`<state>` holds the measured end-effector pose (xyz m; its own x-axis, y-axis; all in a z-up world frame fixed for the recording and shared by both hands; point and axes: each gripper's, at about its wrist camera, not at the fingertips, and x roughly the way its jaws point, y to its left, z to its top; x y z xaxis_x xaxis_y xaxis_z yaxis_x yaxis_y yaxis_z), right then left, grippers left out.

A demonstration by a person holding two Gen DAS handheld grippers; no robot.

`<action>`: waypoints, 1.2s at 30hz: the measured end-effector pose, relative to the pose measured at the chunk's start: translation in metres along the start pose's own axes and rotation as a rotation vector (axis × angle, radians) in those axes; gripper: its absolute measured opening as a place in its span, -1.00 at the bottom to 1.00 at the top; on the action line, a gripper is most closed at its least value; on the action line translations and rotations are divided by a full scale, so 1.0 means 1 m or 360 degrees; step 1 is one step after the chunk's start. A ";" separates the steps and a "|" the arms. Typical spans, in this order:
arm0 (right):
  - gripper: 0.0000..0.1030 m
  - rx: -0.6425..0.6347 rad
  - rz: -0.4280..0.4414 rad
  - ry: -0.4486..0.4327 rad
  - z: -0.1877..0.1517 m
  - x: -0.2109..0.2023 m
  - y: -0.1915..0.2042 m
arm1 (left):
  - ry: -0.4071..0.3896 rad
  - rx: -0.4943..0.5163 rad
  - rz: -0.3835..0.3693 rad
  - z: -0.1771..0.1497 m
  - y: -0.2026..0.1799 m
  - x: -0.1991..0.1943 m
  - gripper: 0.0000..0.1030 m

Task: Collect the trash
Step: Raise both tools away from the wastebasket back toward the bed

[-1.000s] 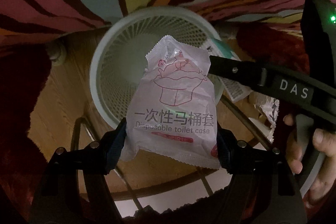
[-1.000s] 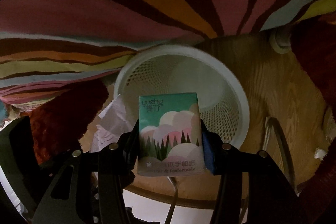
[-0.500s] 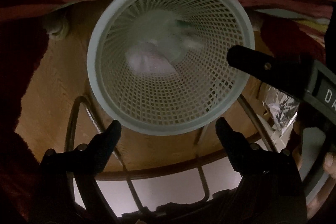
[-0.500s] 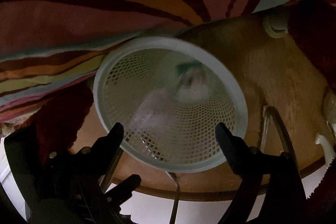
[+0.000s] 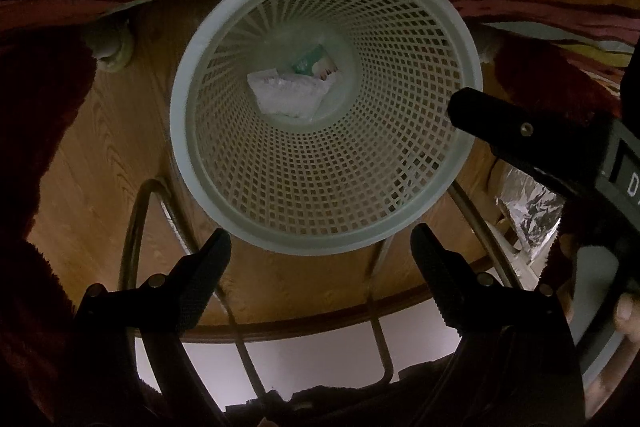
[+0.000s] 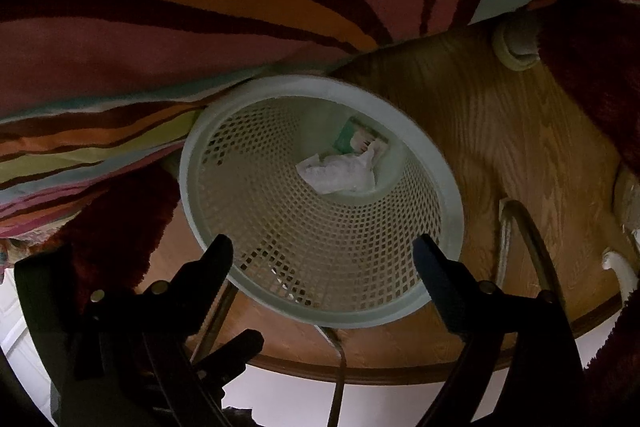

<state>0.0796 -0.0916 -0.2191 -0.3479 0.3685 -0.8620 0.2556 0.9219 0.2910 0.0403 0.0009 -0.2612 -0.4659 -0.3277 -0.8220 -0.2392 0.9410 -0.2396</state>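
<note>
**Both packets at the bottom of the basket, both grippers empty above it**

The left gripper [image 5: 320, 251] hangs over the near rim of the white mesh basket [image 5: 256, 219], fingers spread wide with nothing between them. The right gripper [image 6: 322, 257] sits the same way over the same rim, wide apart and empty; its dark finger also reaches in from the right edge of the left wrist view.

Deep in the basket, well below both grippers, the pale pink wrapper [image 5: 290, 93] lies on the round floor. The green tissue pack [image 5: 314, 61] lies touching it on the far side, partly under it. In the right wrist view the wrapper [image 6: 340, 173] and the pack [image 6: 358, 139] sit toward the far wall.

The basket stands on a wooden floor [image 5: 100, 163]. Its far rim meets a striped rug [image 6: 200, 27]. Dark red plush [image 6: 116, 203] crowds the sides. Metal rods [image 5: 136, 223] cross beneath the near rim, and crinkled foil [image 5: 524, 211] lies at right.
</note>
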 end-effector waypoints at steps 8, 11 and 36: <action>0.69 0.0015 0.0067 -0.0014 -0.007 -0.015 0.000 | -0.0060 0.0000 -0.0041 -0.011 0.001 -0.013 0.73; 0.69 0.0007 0.0083 -0.0054 -0.011 -0.024 0.002 | -0.0089 -0.0003 -0.0049 -0.015 0.000 -0.018 0.73; 0.69 -0.0306 0.0051 -0.0625 -0.067 -0.127 0.018 | -0.0487 0.0165 0.0105 -0.078 -0.016 -0.102 0.73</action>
<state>0.0678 -0.1139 -0.0759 0.0360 0.3585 -0.9328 0.0753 0.9298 0.3603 0.0249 0.0129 -0.1337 -0.1959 -0.2394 -0.9509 -0.1217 0.9682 -0.2187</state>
